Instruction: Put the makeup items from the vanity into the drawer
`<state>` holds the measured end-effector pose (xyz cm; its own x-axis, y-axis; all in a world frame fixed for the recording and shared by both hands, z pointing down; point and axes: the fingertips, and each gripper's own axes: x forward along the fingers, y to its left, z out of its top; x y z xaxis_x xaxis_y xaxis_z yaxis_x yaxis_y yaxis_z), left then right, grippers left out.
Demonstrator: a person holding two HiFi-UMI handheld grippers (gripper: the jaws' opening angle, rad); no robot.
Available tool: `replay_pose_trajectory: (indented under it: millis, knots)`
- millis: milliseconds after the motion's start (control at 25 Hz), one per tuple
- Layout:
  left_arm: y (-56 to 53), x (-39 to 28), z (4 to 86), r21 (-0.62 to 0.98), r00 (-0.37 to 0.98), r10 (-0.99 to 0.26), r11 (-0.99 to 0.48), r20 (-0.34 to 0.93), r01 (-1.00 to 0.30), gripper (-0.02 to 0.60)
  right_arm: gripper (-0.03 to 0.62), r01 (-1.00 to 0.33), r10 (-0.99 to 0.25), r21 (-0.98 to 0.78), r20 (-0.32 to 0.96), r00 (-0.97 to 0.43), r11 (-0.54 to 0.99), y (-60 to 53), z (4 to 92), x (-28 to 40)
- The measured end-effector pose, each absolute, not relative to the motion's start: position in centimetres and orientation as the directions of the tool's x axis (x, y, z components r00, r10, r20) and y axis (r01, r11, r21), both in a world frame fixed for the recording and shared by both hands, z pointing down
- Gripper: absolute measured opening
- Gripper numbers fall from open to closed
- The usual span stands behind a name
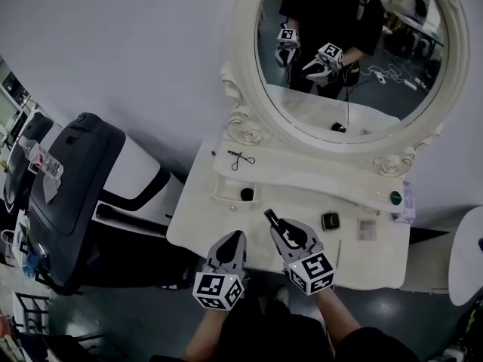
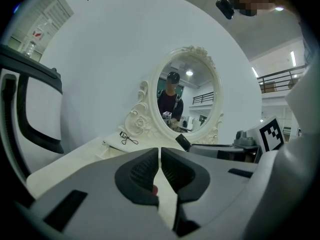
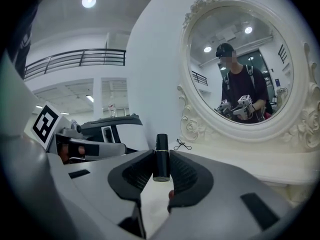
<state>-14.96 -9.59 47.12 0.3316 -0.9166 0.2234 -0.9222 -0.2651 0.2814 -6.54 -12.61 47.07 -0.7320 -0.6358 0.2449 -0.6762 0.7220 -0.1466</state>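
Our left hand-held gripper (image 1: 236,240) hung at the front edge of the white vanity surface (image 1: 196,225), jaws together with nothing between them. Straight ahead of it lay a small open compartment that we took for the drawer (image 1: 229,189). One dark round item (image 1: 247,194) sat inside it, and one eyelash curler (image 1: 240,159) lay beyond.

Just beside the left, our right hand-held gripper (image 1: 285,231) was clamped on one black lipstick (image 1: 272,218). The lipstick's long axis ran out past the pads, pointing ahead and left. The drawer lay that same way from the right hand-held gripper, so we judged this hand the one to deliver.

To its right, we counted one black compact (image 1: 330,221), one pink palette (image 1: 367,229), one thin pencil (image 1: 339,253) and one green-topped item (image 1: 395,197), all on the surface.
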Motion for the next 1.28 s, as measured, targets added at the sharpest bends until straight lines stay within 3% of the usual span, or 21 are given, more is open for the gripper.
replay_pose_trajectory:
  millis: [720, 1280]
  knots:
    - [-17.0, -25.6, 48.4, 0.267, 0.349, -0.906, -0.284, 0.240, -0.921, 0.025, 0.107, -0.659, -0.600, -0.050, 0.365, -0.712, 0.750, -20.6, 49.5, -18.4]
    - [-19.7, -26.3, 51.9, 0.284, 0.308, -0.903, -0.224, 0.299, -0.932, 0.025, 0.107, -0.471, -0.413, 0.048, 0.564, -0.715, 0.881, -25.6, 57.6, -23.0]
